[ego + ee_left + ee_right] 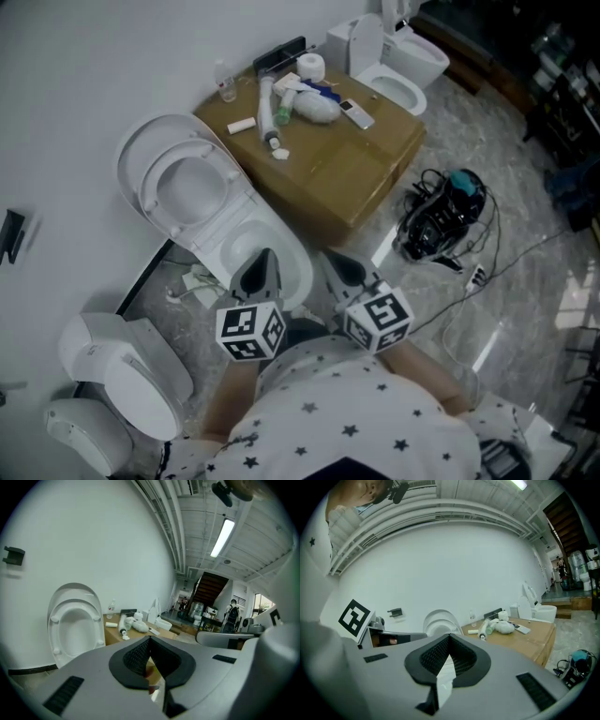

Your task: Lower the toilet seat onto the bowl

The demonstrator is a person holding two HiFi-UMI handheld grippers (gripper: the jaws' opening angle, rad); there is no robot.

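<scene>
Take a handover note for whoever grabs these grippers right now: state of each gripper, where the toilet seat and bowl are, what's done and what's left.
Left gripper: shut, holding nothing, in front of the bowl.
Right gripper: shut, holding nothing, beside the left one.
Toilet seat: raised, standing against the open lid at the wall. Neither gripper touches it.
Bowl: uncovered, just ahead of both grippers.
Done: nothing yet on the seat.
Left: reach the raised seat, probably at its top edge, tip it forward and ease it down until it lies flat on the bowl.
</scene>
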